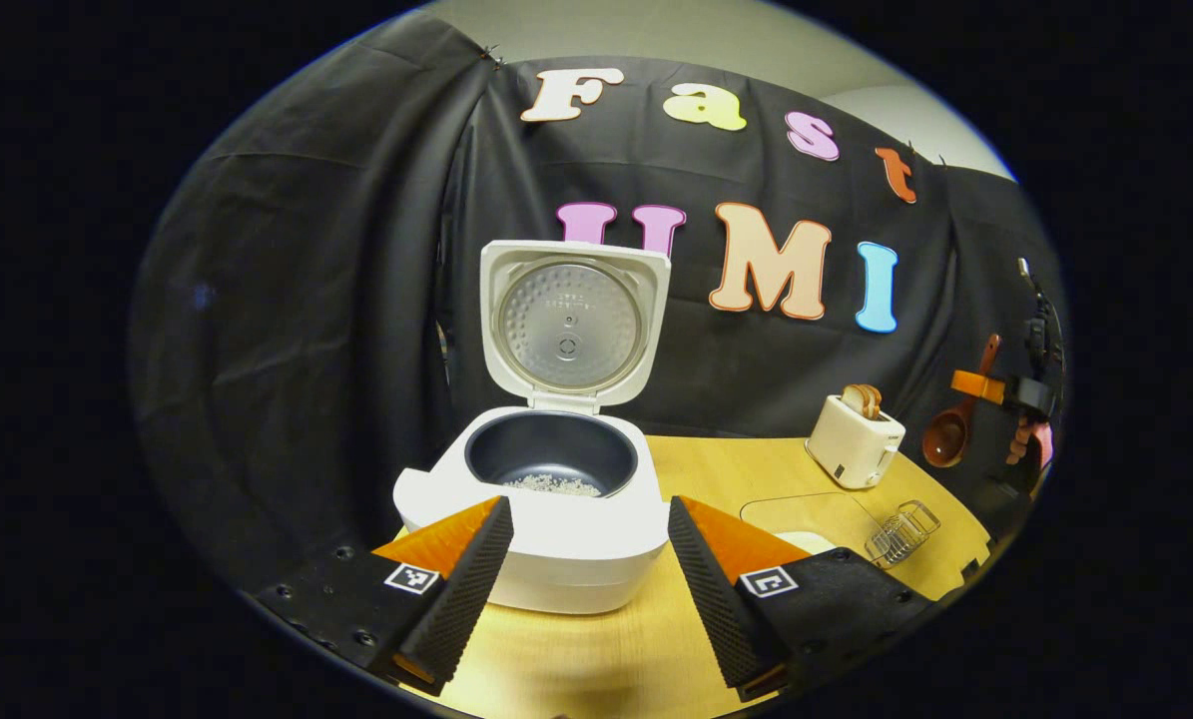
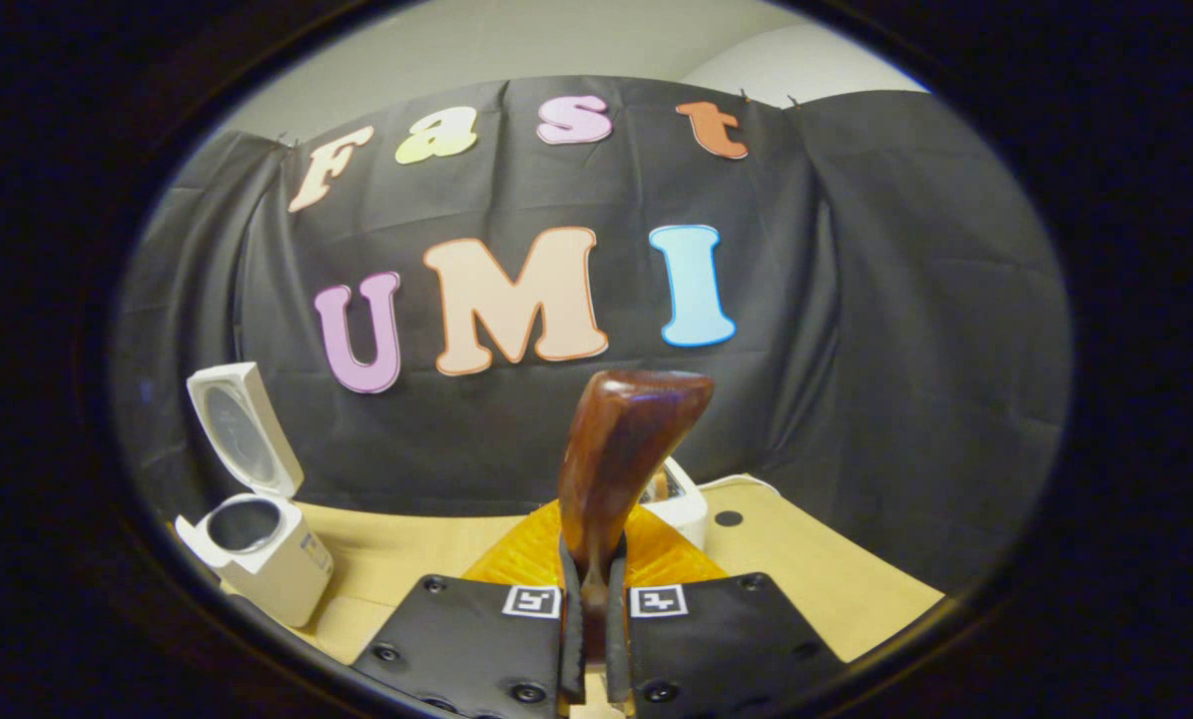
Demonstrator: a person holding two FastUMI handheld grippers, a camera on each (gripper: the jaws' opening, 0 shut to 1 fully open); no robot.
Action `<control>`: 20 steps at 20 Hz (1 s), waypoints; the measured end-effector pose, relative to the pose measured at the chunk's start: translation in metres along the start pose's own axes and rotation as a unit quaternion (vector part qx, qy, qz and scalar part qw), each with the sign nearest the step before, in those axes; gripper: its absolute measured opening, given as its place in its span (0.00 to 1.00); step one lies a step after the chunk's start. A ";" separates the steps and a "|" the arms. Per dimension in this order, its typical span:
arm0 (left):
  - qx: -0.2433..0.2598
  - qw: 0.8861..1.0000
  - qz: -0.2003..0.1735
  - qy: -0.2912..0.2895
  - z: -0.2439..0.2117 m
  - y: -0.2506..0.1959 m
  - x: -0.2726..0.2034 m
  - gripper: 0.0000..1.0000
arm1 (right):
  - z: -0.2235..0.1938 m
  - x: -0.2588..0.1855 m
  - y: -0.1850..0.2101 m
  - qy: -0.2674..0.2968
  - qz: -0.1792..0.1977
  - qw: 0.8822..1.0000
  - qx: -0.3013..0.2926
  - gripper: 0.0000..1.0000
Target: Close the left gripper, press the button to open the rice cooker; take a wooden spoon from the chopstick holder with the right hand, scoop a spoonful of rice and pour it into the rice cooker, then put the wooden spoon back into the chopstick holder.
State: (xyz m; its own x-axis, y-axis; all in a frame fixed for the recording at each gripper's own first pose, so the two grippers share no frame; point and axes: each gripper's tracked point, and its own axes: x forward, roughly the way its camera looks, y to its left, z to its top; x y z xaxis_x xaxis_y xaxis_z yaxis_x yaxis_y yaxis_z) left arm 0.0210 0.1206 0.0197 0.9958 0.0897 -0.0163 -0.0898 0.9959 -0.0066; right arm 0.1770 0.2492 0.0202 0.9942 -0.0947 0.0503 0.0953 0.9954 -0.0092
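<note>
The white rice cooker (image 1: 566,539) stands on the wooden table just beyond my left gripper (image 1: 591,599), whose fingers are spread open with nothing between them. Its lid (image 1: 571,325) is raised upright, and a thin layer of rice (image 1: 554,486) lies at the bottom of the dark inner pot. My right gripper (image 2: 593,574) is shut on the handle of the brown wooden spoon (image 2: 626,449), which rises up in front of the camera. In the left gripper view that spoon (image 1: 950,429) hangs bowl-down at the far right, held by the right gripper (image 1: 1000,389) above the wire chopstick holder (image 1: 900,534).
A cream toaster (image 1: 856,439) with bread in it sits at the back right of the table (image 1: 726,469). A pale object (image 1: 806,541) lies partly hidden behind my left gripper's right finger. In the right gripper view the open cooker (image 2: 257,544) stands at the far left.
</note>
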 end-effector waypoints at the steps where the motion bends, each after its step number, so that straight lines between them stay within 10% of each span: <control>1: 0.000 1.000 0.001 0.001 0.000 -0.004 0.000 0.93 | -0.005 -0.001 -0.005 0.009 -0.002 1.000 -0.003 0.12; 20: 0.024 0.999 0.041 0.023 -0.004 -0.027 -0.011 0.93 | -0.082 -0.018 -0.004 0.105 0.041 0.994 -0.010 0.14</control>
State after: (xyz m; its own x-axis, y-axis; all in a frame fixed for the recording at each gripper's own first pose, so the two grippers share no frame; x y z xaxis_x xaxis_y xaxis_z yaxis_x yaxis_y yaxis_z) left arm 0.0125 0.0922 0.0156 0.9833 0.1714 -0.0604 -0.1688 0.9846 0.0455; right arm 0.1629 0.2453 -0.0630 0.9869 -0.0170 -0.1604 0.0133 0.9996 -0.0243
